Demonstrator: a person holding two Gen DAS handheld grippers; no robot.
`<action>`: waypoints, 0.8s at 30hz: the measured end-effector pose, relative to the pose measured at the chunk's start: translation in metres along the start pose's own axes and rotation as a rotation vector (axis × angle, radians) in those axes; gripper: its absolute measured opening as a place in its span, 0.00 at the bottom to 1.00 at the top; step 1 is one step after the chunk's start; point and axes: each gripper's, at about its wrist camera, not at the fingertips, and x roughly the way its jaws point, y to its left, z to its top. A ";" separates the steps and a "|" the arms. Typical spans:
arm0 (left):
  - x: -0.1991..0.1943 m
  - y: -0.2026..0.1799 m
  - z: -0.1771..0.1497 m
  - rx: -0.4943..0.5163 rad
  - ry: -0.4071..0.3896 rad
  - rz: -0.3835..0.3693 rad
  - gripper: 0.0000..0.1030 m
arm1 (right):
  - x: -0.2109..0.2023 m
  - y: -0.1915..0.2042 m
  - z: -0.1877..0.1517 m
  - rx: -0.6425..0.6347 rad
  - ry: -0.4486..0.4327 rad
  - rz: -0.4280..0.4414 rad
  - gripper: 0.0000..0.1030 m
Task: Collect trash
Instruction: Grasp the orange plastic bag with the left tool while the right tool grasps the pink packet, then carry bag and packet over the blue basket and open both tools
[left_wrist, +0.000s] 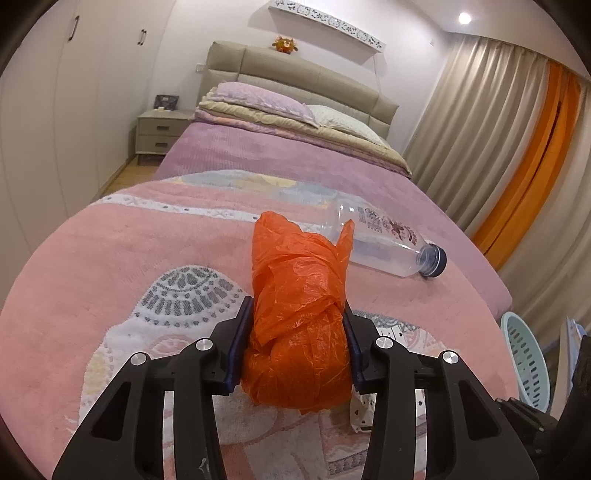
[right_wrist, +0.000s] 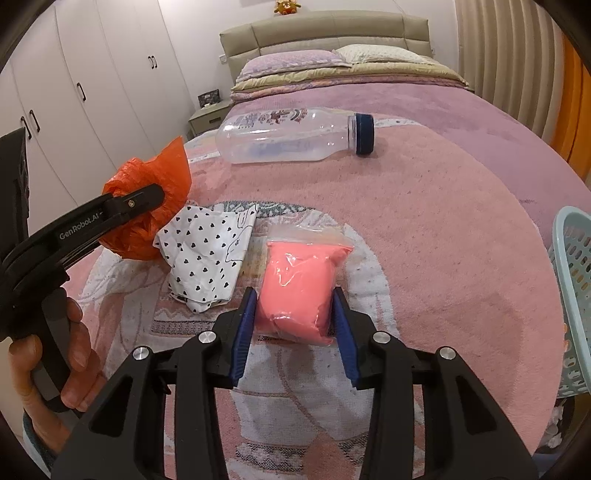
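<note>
My left gripper is shut on a crumpled orange plastic bag; the bag also shows in the right wrist view, held just above the bed. My right gripper is closed against a pink pouch in a clear zip bag that lies on the pink blanket. A clear plastic bottle with a dark blue cap lies on its side farther up the bed; it also shows in the left wrist view. A white paper with black hearts lies between the bag and the pouch.
A light blue perforated basket stands off the bed's right edge, also in the left wrist view. Pillows and a beige headboard are at the far end. White wardrobes and a nightstand are on the left, curtains on the right.
</note>
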 end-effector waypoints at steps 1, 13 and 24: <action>-0.002 -0.002 0.000 0.009 -0.008 0.006 0.40 | -0.003 -0.001 0.000 0.002 -0.017 0.002 0.36; -0.061 -0.065 0.005 0.087 -0.085 -0.070 0.39 | -0.056 -0.045 0.002 0.104 -0.142 -0.006 0.35; -0.065 -0.174 -0.009 0.221 -0.051 -0.232 0.39 | -0.128 -0.125 0.002 0.240 -0.257 -0.125 0.35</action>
